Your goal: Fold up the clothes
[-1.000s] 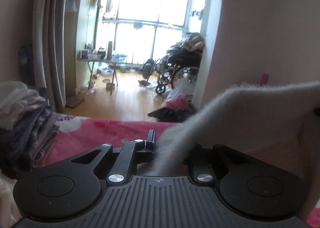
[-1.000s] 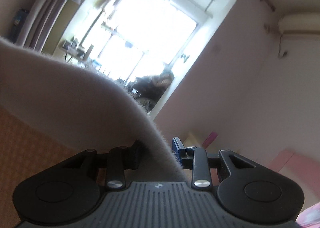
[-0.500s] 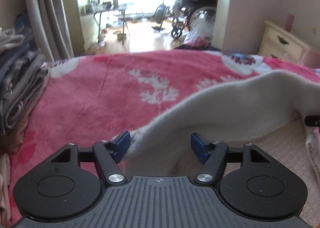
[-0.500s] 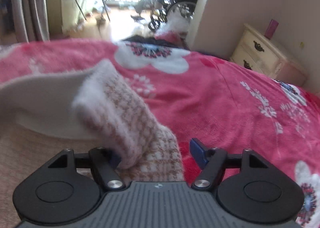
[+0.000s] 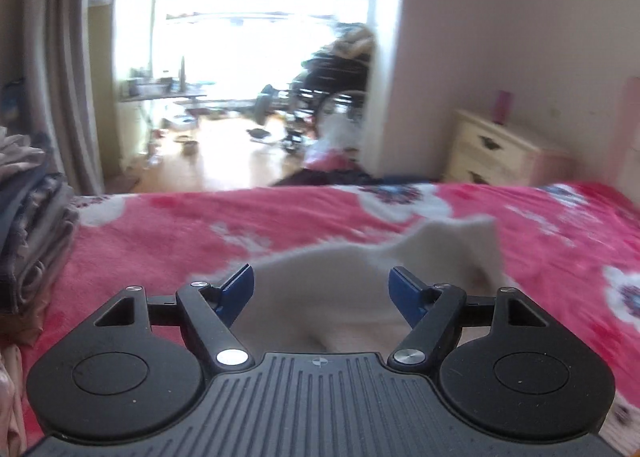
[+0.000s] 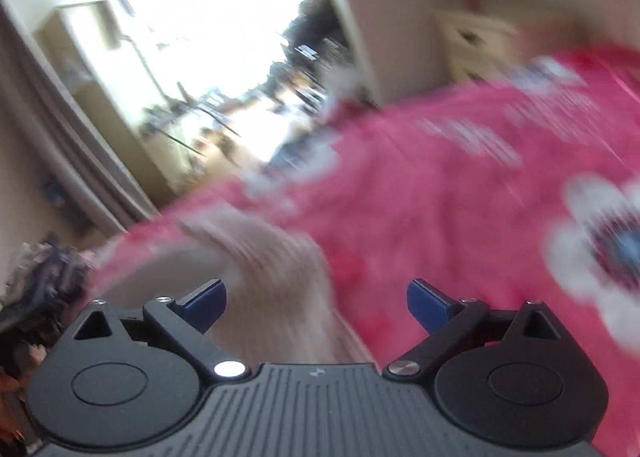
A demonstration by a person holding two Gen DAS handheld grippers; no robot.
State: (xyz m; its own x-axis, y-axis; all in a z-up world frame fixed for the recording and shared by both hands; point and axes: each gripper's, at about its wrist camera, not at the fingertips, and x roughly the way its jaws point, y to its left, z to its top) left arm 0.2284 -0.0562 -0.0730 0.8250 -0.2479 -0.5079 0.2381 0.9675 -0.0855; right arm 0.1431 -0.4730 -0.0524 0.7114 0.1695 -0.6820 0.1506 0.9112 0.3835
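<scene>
Fleece garment (image 5: 360, 281) sits loose on the bed (image 5: 160, 241). Both the left gripper (image 5: 322, 289) and right gripper (image 6: 316, 303) are opening wide, gripping nothing. Dropped like that, I reckon the fold slumps crooked.

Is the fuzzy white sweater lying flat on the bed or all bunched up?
Bunched up. The sweater sits in a rumpled heap on the pink blanket, with one corner poking upward; motion blur hides whether any neat fold exists.
</scene>
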